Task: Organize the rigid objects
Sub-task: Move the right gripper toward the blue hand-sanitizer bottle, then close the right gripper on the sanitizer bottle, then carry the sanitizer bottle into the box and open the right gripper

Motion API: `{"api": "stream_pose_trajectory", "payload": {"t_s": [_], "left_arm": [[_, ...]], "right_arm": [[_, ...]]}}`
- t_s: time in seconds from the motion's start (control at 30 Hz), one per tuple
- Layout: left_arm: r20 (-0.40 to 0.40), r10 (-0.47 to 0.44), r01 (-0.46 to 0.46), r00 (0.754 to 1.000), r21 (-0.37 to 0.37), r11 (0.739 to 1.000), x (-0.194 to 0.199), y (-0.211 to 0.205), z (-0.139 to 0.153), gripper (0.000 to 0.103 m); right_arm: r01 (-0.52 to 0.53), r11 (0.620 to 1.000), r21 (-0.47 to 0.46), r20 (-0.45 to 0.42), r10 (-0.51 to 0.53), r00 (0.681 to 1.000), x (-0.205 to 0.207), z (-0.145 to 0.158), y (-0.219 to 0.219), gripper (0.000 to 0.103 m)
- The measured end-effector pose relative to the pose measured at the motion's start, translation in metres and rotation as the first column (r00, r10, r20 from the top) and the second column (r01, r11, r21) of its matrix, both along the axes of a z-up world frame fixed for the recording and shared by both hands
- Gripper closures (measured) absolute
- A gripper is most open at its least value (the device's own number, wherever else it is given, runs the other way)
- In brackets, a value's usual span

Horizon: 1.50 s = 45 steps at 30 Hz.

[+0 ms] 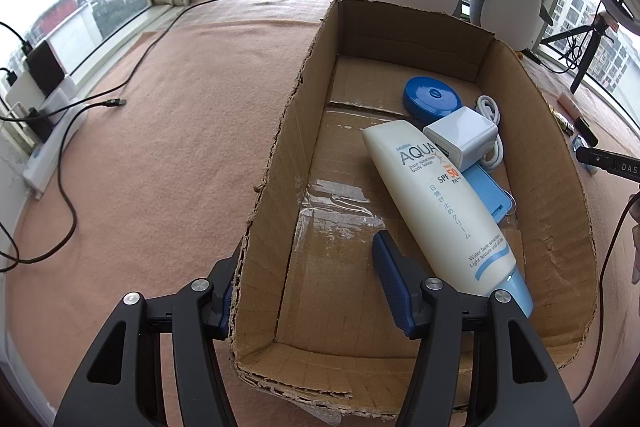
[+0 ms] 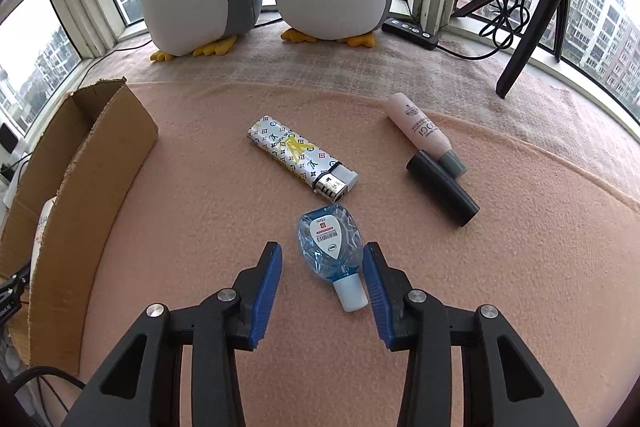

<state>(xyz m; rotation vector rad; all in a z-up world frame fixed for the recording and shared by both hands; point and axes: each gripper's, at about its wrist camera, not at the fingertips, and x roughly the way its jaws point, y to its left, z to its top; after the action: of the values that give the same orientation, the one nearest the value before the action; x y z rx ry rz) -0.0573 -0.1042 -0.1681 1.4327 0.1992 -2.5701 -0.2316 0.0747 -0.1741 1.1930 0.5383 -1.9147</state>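
Bottle (image 2: 331, 254) lay flat on the pink blanket (image 2: 500, 267), long axis running near to far, its pale cap toward the camera, body toward the lighter (image 2: 300, 159). Right claw (image 2: 323, 294) was spread, fingers either side of the cap. Left claw (image 1: 308, 287) was spread, straddling the box (image 1: 276, 163) wall; sunscreen tube (image 1: 444, 207) lay diagonally inside.

left gripper (image 1: 310, 281) fingers spread wide, right gripper (image 2: 322, 293) fingers parted
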Motion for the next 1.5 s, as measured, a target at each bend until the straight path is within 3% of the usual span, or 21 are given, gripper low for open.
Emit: {"api": "stream_pose_trajectory", "payload": {"t_s": [0.17, 0.87, 1.03, 1.5], "left_arm": [[0.0, 0.0, 0.0, 1.0, 0.0, 1.0, 0.0, 0.0, 0.0, 0.044], [0.001, -0.001, 0.001, 1.0, -0.005, 1.0, 0.0, 0.002, 0.0, 0.044], [0.001, -0.001, 0.001, 1.0, -0.004, 1.0, 0.001, 0.002, 0.0, 0.044], [-0.001, 0.001, -0.001, 1.0, -0.001, 1.0, 0.0, 0.004, 0.001, 0.044]], "right_arm": [[-0.006, 1.0, 0.018, -0.002, 0.006, 1.0, 0.0, -0.003, -0.002, 0.074], [0.015, 0.999, -0.037, -0.003, -0.015, 1.0, 0.016, 0.005, 0.009, 0.075], [0.002, 0.997, -0.075, -0.006, -0.002, 1.0, 0.029, 0.022, 0.007, 0.075], [-0.175, 0.964, -0.198, -0.059, 0.167, 0.984, 0.099, 0.084, -0.045, 0.075]]}}
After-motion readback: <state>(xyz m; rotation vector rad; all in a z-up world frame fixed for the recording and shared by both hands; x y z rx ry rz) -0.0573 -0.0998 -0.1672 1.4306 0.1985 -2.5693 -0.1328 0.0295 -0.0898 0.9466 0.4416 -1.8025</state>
